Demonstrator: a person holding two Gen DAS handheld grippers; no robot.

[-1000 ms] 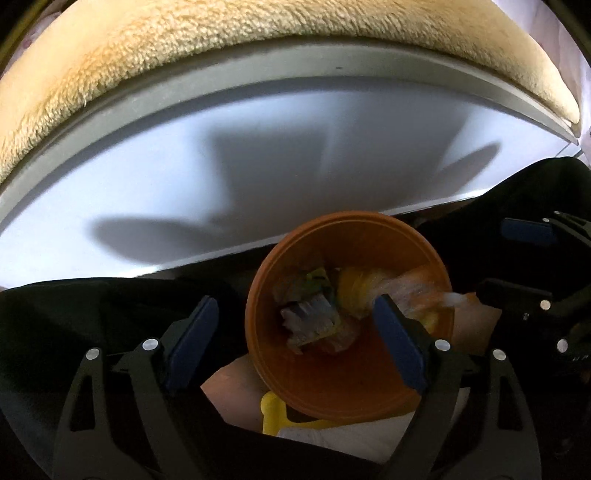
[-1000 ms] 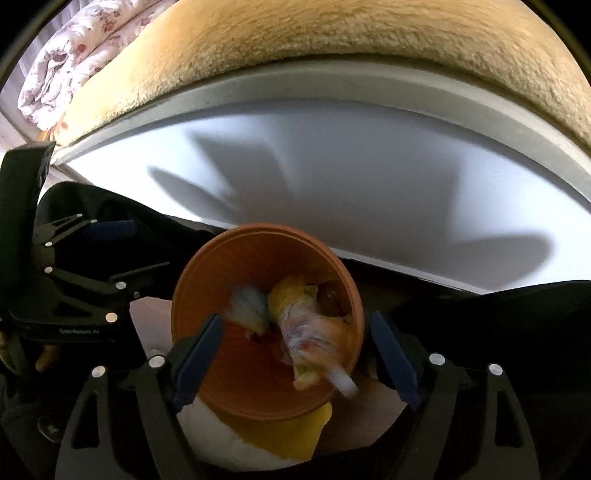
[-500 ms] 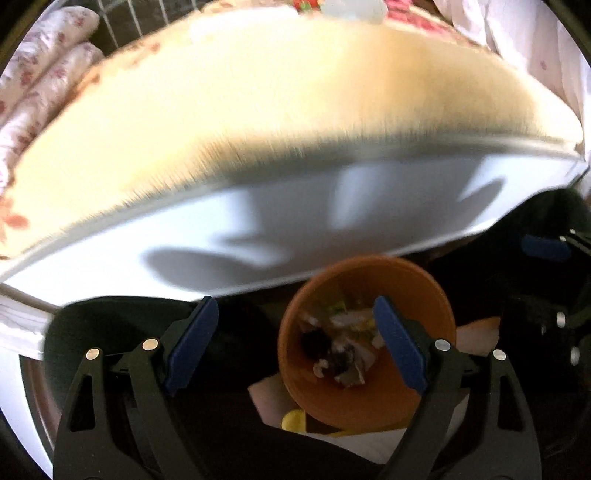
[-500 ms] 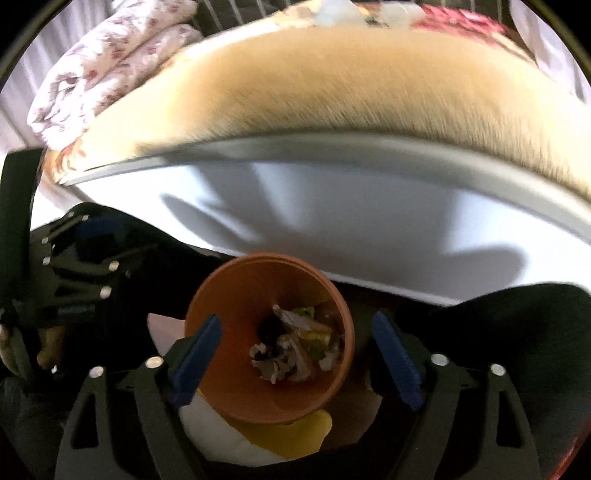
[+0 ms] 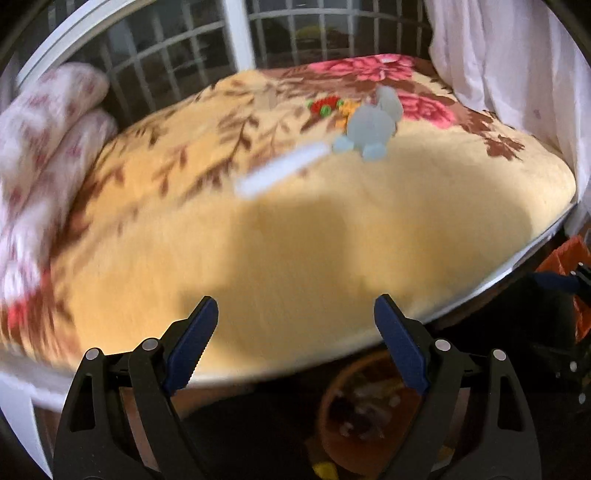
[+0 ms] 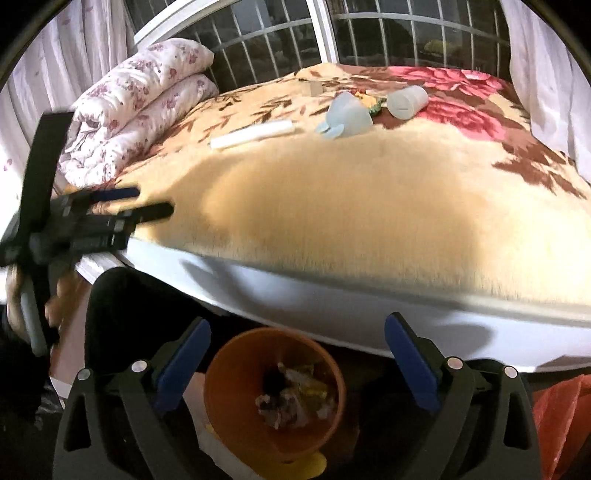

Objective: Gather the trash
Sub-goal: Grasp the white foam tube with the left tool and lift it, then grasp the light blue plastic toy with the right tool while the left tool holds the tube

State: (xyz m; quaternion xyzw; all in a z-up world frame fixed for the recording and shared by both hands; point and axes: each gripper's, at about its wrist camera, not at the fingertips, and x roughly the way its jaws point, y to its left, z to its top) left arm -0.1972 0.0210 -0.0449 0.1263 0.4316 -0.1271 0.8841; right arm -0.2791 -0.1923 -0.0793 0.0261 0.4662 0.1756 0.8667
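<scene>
An orange bin (image 6: 275, 393) holding crumpled trash stands on the floor at the bed's near edge; it also shows dimly in the left wrist view (image 5: 364, 413). On the floral blanket (image 6: 332, 192) lie a white tube-shaped piece (image 6: 253, 133), a crushed pale blue cup (image 6: 347, 116), a white cup on its side (image 6: 408, 100) and a small coloured wrapper (image 6: 369, 100). My right gripper (image 6: 297, 347) is open and empty above the bin. My left gripper (image 5: 295, 325) is open and empty over the bed's edge; it shows at the left of the right wrist view (image 6: 118, 206).
A folded floral quilt (image 6: 136, 107) lies at the bed's left end. A barred window (image 6: 332, 33) and white curtains (image 6: 546, 74) stand behind the bed. An orange bag (image 6: 561, 421) sits on the floor at the right.
Both grippers have risen and tilted up from over the bin, so the bed top has come into view. The trash that was falling has settled in the bin.
</scene>
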